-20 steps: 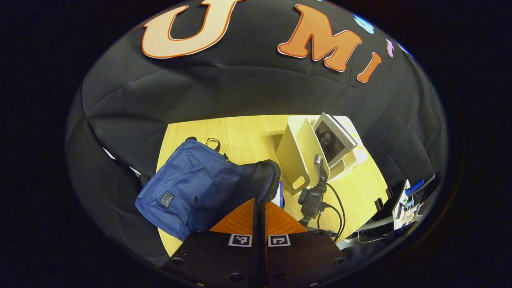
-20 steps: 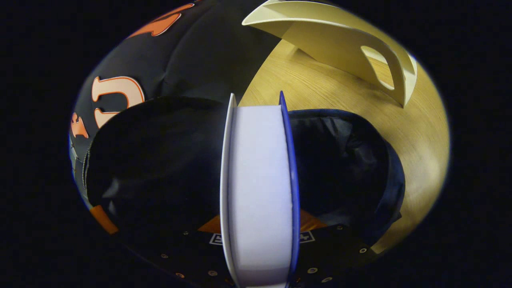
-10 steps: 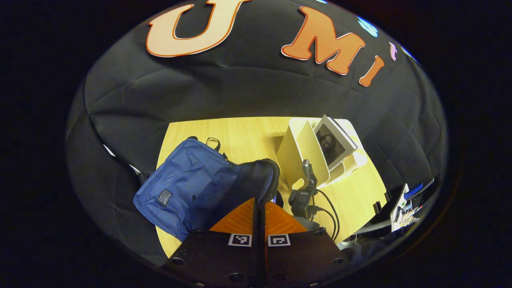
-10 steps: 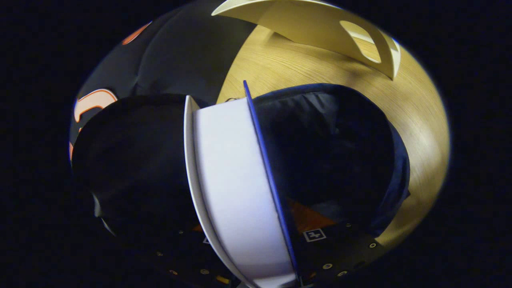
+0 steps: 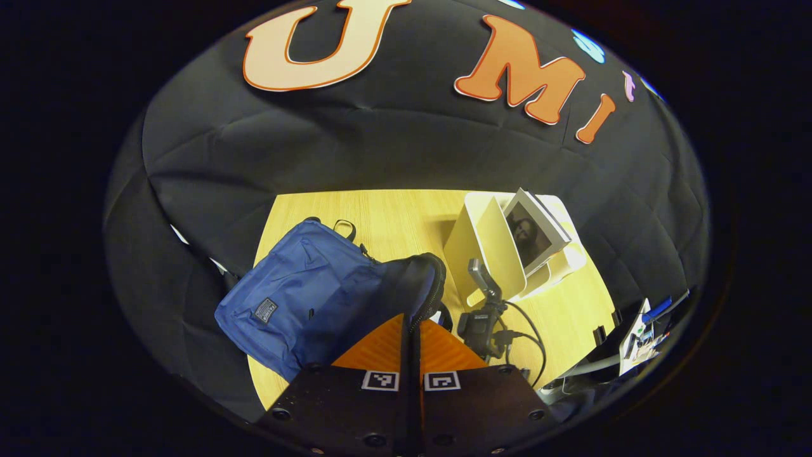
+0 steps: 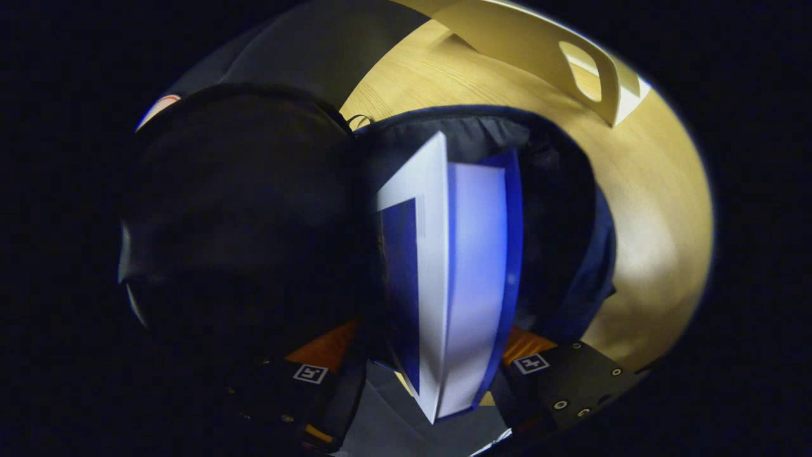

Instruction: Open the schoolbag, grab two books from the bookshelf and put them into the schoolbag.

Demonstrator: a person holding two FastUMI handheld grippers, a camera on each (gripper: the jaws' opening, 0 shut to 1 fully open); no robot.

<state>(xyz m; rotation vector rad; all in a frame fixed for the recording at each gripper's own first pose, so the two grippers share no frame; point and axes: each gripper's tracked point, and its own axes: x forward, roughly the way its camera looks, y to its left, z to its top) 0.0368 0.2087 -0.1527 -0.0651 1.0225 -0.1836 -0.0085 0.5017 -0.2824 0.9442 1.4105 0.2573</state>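
Left gripper [image 5: 411,330], fingers pressed together, pinches the dark flap rim of the blue fabric schoolbag [image 5: 298,298] on the pale wooden table [image 5: 380,216]. Right gripper [image 6: 438,362] stands spread wide around the blue-and-white book [image 6: 469,279] inside the bag mouth. At two o'clock, the cream bookshelf [image 5: 488,247] holds a second book [image 5: 533,228].

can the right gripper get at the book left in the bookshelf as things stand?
Probably not yet: the right gripper sits at the schoolbag mouth with the blue book between its open fingers. Once it backs out, the remaining book in the bookshelf stands unobstructed.
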